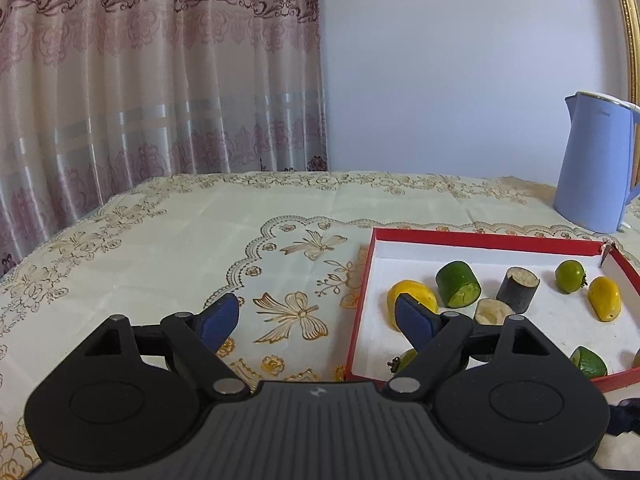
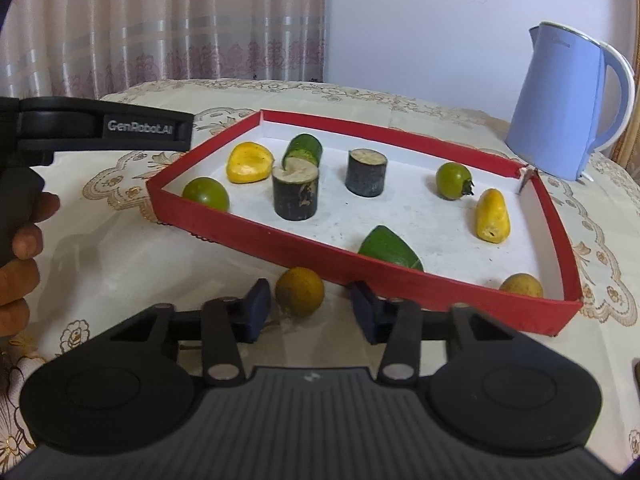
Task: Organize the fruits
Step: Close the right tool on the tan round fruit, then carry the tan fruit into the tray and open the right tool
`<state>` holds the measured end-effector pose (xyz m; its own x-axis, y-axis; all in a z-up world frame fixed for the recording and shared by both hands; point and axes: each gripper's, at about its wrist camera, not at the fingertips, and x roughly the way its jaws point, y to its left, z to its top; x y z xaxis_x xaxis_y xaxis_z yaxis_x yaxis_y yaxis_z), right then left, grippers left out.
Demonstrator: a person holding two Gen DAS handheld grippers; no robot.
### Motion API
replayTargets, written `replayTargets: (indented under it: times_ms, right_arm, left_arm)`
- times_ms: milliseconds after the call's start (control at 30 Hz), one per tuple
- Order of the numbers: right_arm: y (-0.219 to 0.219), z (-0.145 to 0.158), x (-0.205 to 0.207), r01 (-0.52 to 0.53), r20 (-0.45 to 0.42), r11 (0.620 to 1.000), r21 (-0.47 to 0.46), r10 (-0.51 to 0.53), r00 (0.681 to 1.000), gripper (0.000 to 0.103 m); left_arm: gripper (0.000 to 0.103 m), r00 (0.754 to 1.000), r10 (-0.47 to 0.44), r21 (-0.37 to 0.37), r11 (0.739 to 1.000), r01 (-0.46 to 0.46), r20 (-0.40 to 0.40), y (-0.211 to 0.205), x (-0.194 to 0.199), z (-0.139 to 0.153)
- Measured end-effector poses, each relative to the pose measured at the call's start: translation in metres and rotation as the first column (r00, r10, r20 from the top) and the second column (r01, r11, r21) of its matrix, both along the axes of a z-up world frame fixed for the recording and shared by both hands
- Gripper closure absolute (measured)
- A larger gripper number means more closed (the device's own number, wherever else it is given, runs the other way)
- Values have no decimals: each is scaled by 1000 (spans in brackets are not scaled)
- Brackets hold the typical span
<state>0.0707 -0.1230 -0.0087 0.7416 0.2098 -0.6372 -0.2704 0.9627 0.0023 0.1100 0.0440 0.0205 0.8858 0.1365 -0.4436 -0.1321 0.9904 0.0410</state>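
A red-walled tray point(image 2: 280, 236) with a white floor holds several cut and whole fruits: yellow pieces point(image 2: 249, 162), dark cylinders point(image 2: 296, 192), green round fruits point(image 2: 454, 180) and a green wedge point(image 2: 390, 250). One yellow-brown round fruit point(image 2: 299, 290) lies on the tablecloth just outside the tray's near wall. My right gripper point(image 2: 311, 309) is low around it, its jaws apart; the left pad is close to the fruit and a gap shows on the right side. My left gripper point(image 1: 318, 322) stands open over the tablecloth at the tray's point(image 1: 480, 238) left edge, holding nothing.
A pale blue kettle point(image 2: 560, 100) stands behind the tray's far right corner. A person's hand point(image 2: 20, 240) grips a black handle point(image 2: 140, 128) left of the tray. A curtain hangs behind the table. Another brownish fruit point(image 2: 520, 286) sits in the tray's near right corner.
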Motion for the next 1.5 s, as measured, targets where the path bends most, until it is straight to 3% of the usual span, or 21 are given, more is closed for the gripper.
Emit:
replayTargets:
  times_ms: [67,300,567,967,1500]
  right_arm:
    - [2,0,0,-5,-3,1000,-4,5,1000,79]
    - [-2,4,-6,-6,6,1000,16,6,1000,79]
    - [-20,28,-10,17,76,999,43,-20,997,79]
    - [-64,39,46,143,74,987,78,-148,986,79]
    - [-65,22,91,205,26,977,49,-207,978,79]
  left_arm:
    - [18,1000,3,9,1000,-3,5,-1,-1,0]
    - [18,1000,14,6,1000,-14,11,1,-1,0]
    - [18,1000,13,19,1000,-13,9,-1,-1,-1]
    - [18,1000,10,24,1000,-10,-9,-2,1,-3]
    - [17,999,6,4,1000,-5,-42,1,6,-7]
